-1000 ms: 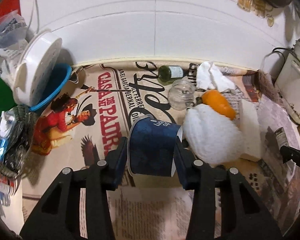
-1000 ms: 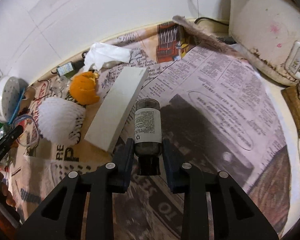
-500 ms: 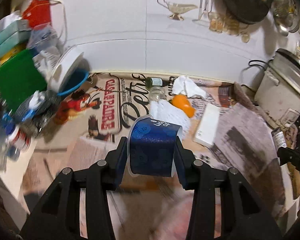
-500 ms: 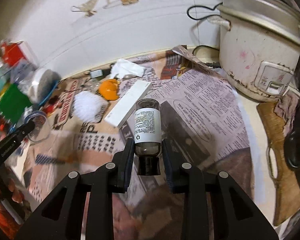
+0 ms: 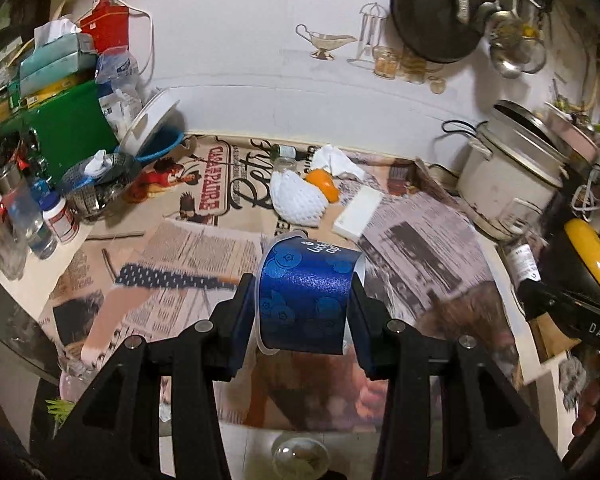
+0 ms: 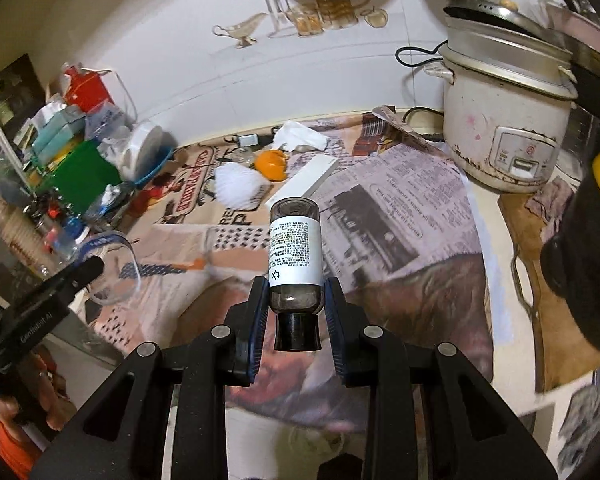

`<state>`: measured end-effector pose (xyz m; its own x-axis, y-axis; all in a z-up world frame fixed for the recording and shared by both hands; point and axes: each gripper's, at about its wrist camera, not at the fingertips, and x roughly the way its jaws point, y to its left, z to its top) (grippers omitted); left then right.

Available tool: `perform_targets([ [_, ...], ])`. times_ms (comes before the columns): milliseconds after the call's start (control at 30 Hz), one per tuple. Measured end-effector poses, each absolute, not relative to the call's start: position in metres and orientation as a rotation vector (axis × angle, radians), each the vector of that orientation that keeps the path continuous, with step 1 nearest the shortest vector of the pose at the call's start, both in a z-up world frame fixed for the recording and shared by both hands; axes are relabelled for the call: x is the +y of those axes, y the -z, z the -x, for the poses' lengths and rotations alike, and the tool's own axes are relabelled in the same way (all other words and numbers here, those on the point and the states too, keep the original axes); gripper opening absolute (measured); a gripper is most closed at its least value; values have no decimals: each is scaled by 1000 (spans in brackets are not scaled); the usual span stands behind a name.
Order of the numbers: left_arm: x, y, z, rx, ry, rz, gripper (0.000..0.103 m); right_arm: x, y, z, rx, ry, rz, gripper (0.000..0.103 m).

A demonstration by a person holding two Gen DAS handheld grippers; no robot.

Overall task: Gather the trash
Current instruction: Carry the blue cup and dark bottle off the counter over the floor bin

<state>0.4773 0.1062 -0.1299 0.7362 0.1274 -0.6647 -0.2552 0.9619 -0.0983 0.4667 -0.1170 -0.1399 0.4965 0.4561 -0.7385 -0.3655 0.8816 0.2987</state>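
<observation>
1. My left gripper (image 5: 306,304) is clamped on a blue plastic cup (image 5: 306,298), one finger pressed to each side of its wrapped wall, the cup lying on its side with its mouth facing away from me.
2. My right gripper (image 6: 296,300) is closed around a small glass bottle (image 6: 296,256), squeezing it just above its black cap (image 6: 297,332); the cap points back toward me and the white printed label faces up.
3. Both pieces of trash hang in the air above the newspaper (image 6: 400,208) that covers the counter.
4. Farther out on the paper lie a white foam net (image 5: 298,202), an orange peel (image 5: 322,184) touching it, a crumpled white tissue (image 5: 336,160) just behind them, and a flat white box (image 5: 358,218) beside the net.
5. A small green bottle (image 5: 286,151) lies near the wall, with an empty glass jar (image 5: 285,165) just in front of it.
6. A worn rice cooker (image 6: 504,120) stands on the right; a green box (image 5: 70,132) and a pile of clutter fill the left.
</observation>
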Motion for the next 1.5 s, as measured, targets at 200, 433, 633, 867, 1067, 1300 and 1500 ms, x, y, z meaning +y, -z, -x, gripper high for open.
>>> perform_targets([
  [200, 114, 131, -416, 712, -130, 152, 43, -101, 134, -406, 900, -456, -124, 26],
  [433, 126, 140, -340, 732, -69, 109, 43, -76, 145, -329, 921, -417, -160, 26],
  [633, 125, 155, -293, 793, -30, 111, 43, -69, 153, -277, 968, -403, -193, 26],
  [867, 108, 184, -266, 870, 14, 111, 43, -77, 169, -233, 1023, -380, -191, 26],
  [1067, 83, 223, -262, 944, 34, 121, 43, -93, 201, -219, 1089, -345, -178, 26],
  [1300, 55, 297, -279, 1019, 43, 114, 43, -114, 271, -225, 1163, -324, -126, 26],
  [1500, 44, 388, -294, 1061, 24, 165, 43, -122, 354, -245, 1216, -352, -98, 26],
])
